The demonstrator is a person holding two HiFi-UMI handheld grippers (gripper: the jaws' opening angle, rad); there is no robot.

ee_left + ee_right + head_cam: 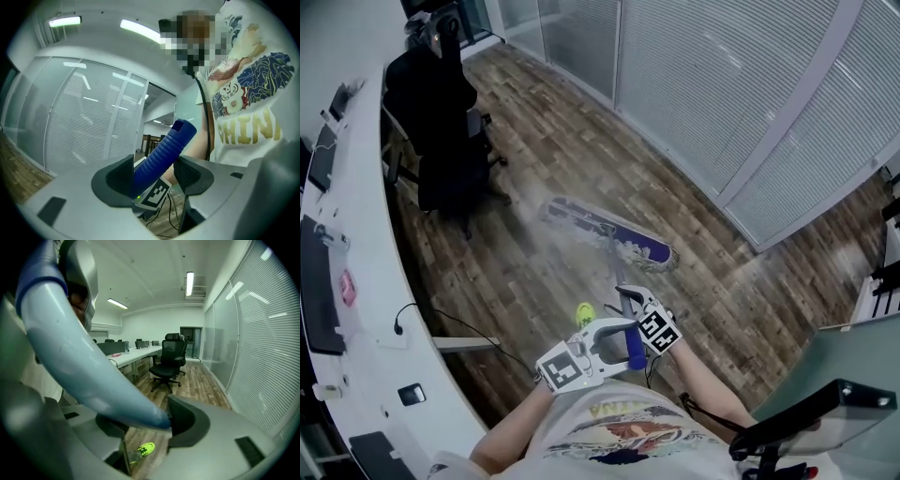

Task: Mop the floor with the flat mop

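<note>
Closest to the lens, along the bottom edge of the head view, sits the person's white printed T-shirt [609, 427], and just above it both grippers meet on the long-handled flat mop [605, 228]. Coming in from the lower left, the left gripper [623, 339] lies level and crosses in front of the body. Its jaws are clenched on the blue ribbed plastic grip [161, 154] at the handle's top end (its own view shows the grip slanting between both pads, with the T-shirt behind). Slightly higher in the frame, the right gripper [630, 302] tips downward and grasps the pale grey-blue round pole [93, 380], which lies pinned across its pads. Two bare forearms rise from the bottom edge, one at lower left [511, 436], one at lower right [708, 389]. At frame centre the purple fringed mop head [630, 244] rests, blurred, on the brown wooden plank floor [553, 141]. Open floor runs in a band from upper left to the right edge, bounded at left by the long white curved desk [366, 281] and at upper right by the glass wall with white blinds [722, 84]. At upper left, beside the desk, stands a black office chair [441, 122], near the mop head yet apart from it. Just left of the grippers shows a yellow-green shoe [585, 312].
</note>
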